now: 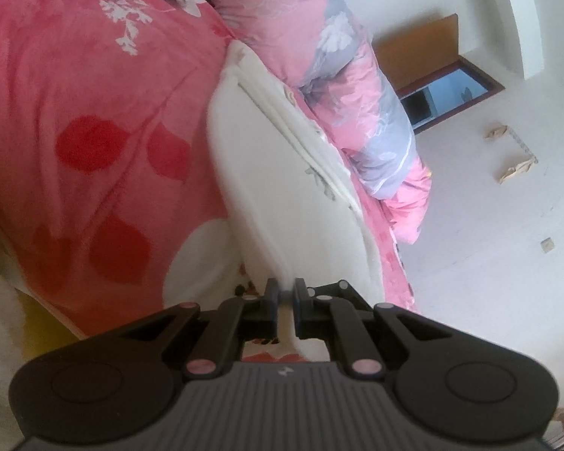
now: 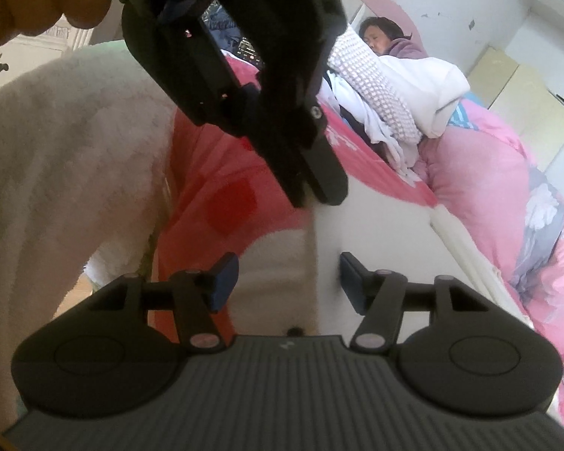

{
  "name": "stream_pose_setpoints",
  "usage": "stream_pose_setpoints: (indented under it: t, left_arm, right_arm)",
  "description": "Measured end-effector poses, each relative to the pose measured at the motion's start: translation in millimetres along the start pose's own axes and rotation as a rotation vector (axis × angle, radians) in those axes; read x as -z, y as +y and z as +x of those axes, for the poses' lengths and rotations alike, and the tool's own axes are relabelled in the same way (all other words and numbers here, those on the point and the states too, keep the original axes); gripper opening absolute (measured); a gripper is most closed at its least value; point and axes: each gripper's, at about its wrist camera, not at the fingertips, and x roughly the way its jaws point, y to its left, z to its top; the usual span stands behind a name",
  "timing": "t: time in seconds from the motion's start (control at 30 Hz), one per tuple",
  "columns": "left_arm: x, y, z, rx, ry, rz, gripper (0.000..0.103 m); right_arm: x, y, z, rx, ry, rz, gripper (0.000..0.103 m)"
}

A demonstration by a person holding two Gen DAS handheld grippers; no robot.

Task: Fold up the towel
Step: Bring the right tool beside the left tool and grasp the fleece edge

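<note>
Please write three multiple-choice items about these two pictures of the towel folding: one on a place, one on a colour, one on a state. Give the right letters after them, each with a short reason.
1. Where does the white towel lie?
A. on the red and pink blanket
B. on the floor
C. on a chair

2. What colour are the pads of the right tool?
A. yellow
B. blue
C. green

3. How does the left tool stand?
A. wide open above the towel
B. shut on nothing
C. shut on the towel edge

Answers:
1. A, the towel rests on the blanket, beside the pink quilt.
2. B, both pads show dark blue in the right wrist view.
3. C, white cloth is pinched between the closed fingers in the left wrist view, while the right tool is open with the towel edge between its fingers.
</note>
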Motion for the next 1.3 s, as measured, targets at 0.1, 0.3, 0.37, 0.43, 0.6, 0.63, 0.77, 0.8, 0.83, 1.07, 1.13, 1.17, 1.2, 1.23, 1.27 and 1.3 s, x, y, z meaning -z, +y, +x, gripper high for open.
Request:
stream_pose_setpoints:
  t: [0.1,0.3,0.37,0.43,0.6,0.63,0.77,0.8,0.83,1.07,1.13,1.17,1.2,1.23,1.27,1.3]
  left_arm:
    - [0.6,0.6,-2.2,-0.004,-0.004,0.002,0.008]
    - [1.7,-0.3,-5.8,-0.012,-0.014,-0.002,0.008]
    - [1.9,-0.7,-7.1,-0.006,-0.018,-0.004,0.008]
    - [1.6,-0.8,-8.4,0.002,-0.022,-0.007,0.008]
    - [0.5,0.7,-11.6,0.027,-0.030,-0.011,0.008]
    - [0.0,2.0,-12.5,0.035,-0.033,-0.016,0.008]
    - [-3.8,8.4,-23.1,0.067,-0.085,-0.057,0.043]
    - [-5.2,10.1,-25.8,0.071,-0.101,-0.069,0.060]
    - [-6.7,12.4,-27.6,0.075,-0.113,-0.083,0.066]
    - [-19.6,32.0,-6.5,0.109,-0.087,-0.202,0.067]
    - [-21.4,33.6,5.0,0.118,-0.063,-0.207,0.068]
    - [-21.8,34.1,11.0,0.123,-0.052,-0.208,0.068]
    - [-23.0,34.4,16.7,0.127,-0.042,-0.209,0.069]
    - [-24.5,34.7,22.7,0.133,-0.032,-0.208,0.070]
    - [-26.0,34.5,28.8,0.133,-0.018,-0.204,0.070]
    - [-27.5,34.1,35.0,0.131,-0.004,-0.199,0.070]
  right_arm:
    - [-0.2,-0.3,-0.6,0.016,-0.005,-0.006,0.057]
    - [-0.2,-10.2,-7.4,0.014,-0.022,0.048,0.055]
    - [-0.5,-13.1,-11.0,0.015,-0.032,0.066,0.053]
    - [-0.6,-16.0,-13.8,0.018,-0.039,0.082,0.048]
    - [0.0,-25.2,-15.0,0.035,-0.031,0.119,0.011]
    - [0.2,-28.3,-15.6,0.042,-0.034,0.135,0.008]
    - [0.8,-42.3,-19.1,0.037,-0.051,0.209,0.005]
    - [1.2,-44.4,-19.1,0.034,-0.052,0.220,0.004]
    - [1.5,-46.2,-19.2,0.032,-0.053,0.231,0.004]
    - [2.7,-51.1,-19.1,0.032,-0.066,0.262,0.004]
    - [3.0,-51.4,-19.8,0.028,-0.067,0.270,0.004]
    - [2.9,-51.1,-20.1,0.025,-0.067,0.269,0.004]
    - [2.8,-50.9,-19.9,0.024,-0.067,0.266,0.004]
    - [2.8,-50.7,-19.5,0.024,-0.067,0.263,0.004]
    - [2.8,-50.7,-19.0,0.023,-0.068,0.261,0.004]
    - [2.8,-50.8,-18.6,0.023,-0.069,0.260,0.004]
